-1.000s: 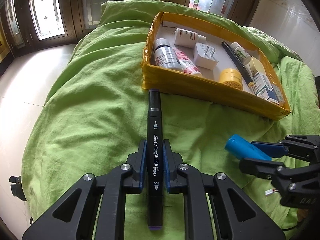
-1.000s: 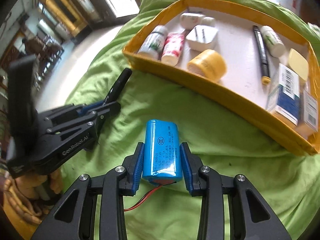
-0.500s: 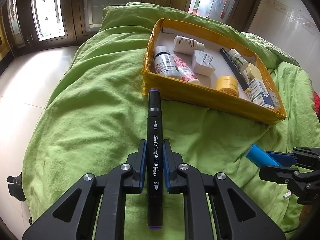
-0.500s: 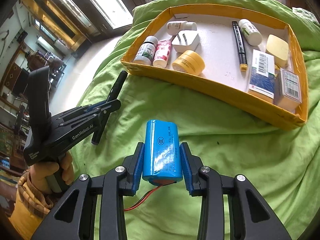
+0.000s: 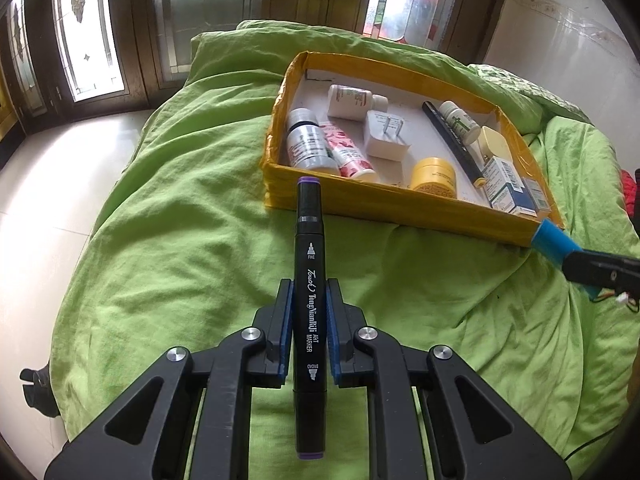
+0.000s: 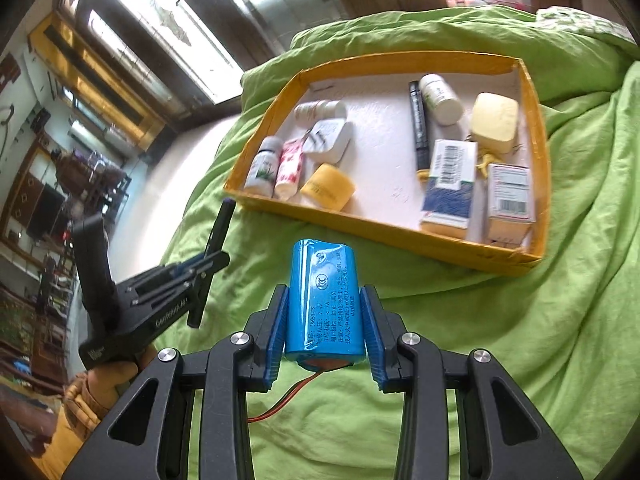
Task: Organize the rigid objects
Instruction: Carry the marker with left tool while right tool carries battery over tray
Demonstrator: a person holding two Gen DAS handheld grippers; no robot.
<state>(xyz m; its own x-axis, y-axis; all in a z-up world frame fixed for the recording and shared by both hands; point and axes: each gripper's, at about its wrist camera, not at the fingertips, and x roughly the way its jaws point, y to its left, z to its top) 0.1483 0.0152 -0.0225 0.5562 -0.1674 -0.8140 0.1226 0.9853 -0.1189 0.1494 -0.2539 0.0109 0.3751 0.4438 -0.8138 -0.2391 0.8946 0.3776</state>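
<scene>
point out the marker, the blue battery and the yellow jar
marker (image 5: 309, 304), left wrist view, printed barrel
battery (image 6: 326, 304), right wrist view, label side
jar (image 6: 328, 187), right wrist view, side wall

Right hand-held gripper (image 6: 323, 320): blue pads clamped on a blue battery pack (image 6: 322, 304) with red lead, above green bedding (image 6: 520, 340). Beyond: yellow tray (image 6: 400, 240) of bottles, boxes, pen. Left hand-held gripper (image 6: 208, 264): gripping black marker (image 6: 216, 236).
</scene>
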